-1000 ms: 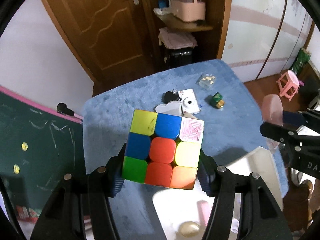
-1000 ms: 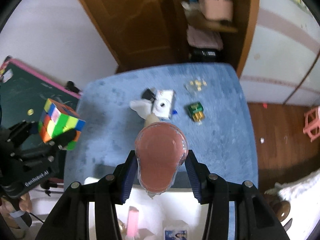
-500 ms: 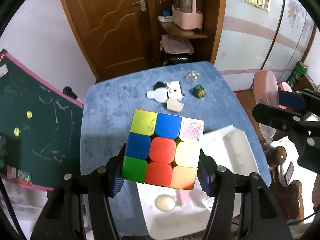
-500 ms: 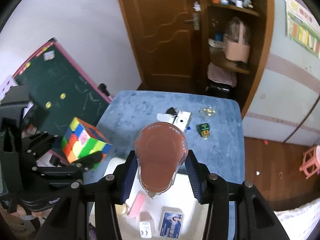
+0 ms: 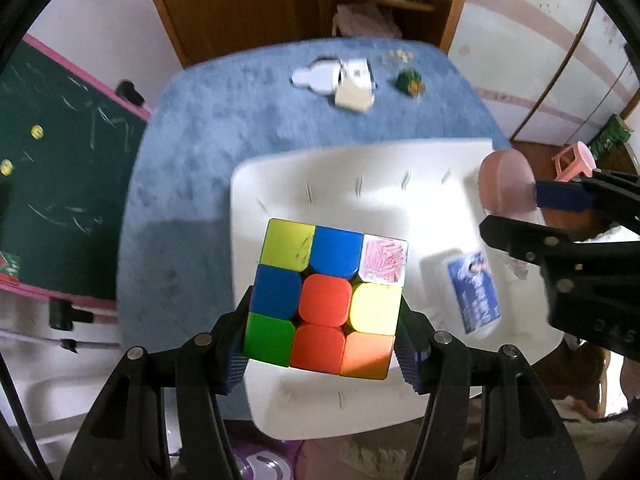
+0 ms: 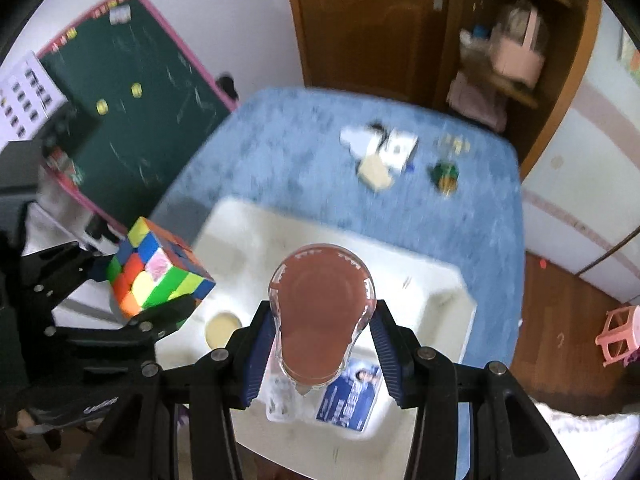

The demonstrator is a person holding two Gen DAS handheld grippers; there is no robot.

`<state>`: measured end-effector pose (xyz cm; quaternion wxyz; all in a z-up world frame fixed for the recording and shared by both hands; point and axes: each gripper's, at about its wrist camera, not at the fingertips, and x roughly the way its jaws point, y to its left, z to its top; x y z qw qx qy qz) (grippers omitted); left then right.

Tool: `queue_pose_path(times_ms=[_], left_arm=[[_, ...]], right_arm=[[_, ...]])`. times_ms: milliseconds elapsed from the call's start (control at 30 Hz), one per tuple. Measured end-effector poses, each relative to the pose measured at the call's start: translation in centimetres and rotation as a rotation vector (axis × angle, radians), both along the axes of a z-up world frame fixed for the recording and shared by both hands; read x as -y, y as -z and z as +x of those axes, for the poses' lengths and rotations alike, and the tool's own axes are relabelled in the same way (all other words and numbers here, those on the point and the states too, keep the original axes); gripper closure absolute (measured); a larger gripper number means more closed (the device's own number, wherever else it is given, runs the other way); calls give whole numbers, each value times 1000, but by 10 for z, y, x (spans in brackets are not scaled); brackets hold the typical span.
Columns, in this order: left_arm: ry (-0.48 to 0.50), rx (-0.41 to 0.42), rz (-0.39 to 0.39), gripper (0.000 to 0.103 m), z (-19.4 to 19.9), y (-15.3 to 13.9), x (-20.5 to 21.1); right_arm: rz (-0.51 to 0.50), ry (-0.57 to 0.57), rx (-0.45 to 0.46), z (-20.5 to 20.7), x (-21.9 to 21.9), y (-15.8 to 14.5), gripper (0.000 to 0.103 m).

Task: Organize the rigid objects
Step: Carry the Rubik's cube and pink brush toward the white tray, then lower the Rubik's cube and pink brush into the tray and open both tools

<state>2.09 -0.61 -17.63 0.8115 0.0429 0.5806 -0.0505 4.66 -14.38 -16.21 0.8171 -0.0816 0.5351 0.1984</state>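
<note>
My left gripper (image 5: 322, 354) is shut on a scrambled multicoloured puzzle cube (image 5: 328, 300) and holds it above the white tray (image 5: 360, 176). The cube also shows in the right wrist view (image 6: 156, 268). My right gripper (image 6: 320, 356) is shut on a pink clear-rimmed case (image 6: 322, 316), held above the same tray (image 6: 248, 232). That case shows in the left wrist view (image 5: 506, 186) at the right. In the tray lie a blue card pack (image 5: 474, 294), a small clear box (image 6: 280, 400) and a round cream lid (image 6: 222, 326).
On the blue table (image 5: 224, 120) at the far side lie a white cloud-shaped piece (image 5: 314, 76), a white box (image 5: 356, 72), a cream block (image 5: 352, 98), a green toy (image 5: 410, 80) and a small clear packet (image 5: 398, 56). A green chalkboard (image 5: 52, 128) stands left. A pink stool (image 6: 618, 332) is right.
Both grippers have come down and forward over the white tray, which now fills the middle of both views. The cube and the pink case stay held.
</note>
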Motion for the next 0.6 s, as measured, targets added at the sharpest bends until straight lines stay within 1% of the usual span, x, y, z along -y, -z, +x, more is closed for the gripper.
queue_pose_path(times_ms=[167,333,533,600], left_arm=[[-19,-62,-11,39,-2,36,-2],[-15,-107,-11,39,-6,57,0],[-2,-129,6,39,-9,67,4],[-2,-109,16,39,-9,63,4]], right_arm=[[-69,-9,-106,2,-8,53,54],[-103,-16,-183,3,-12,86,54],[-115,-12,-245,8,-11,103,54],[-115,-13,-254,8,-11,103,53]])
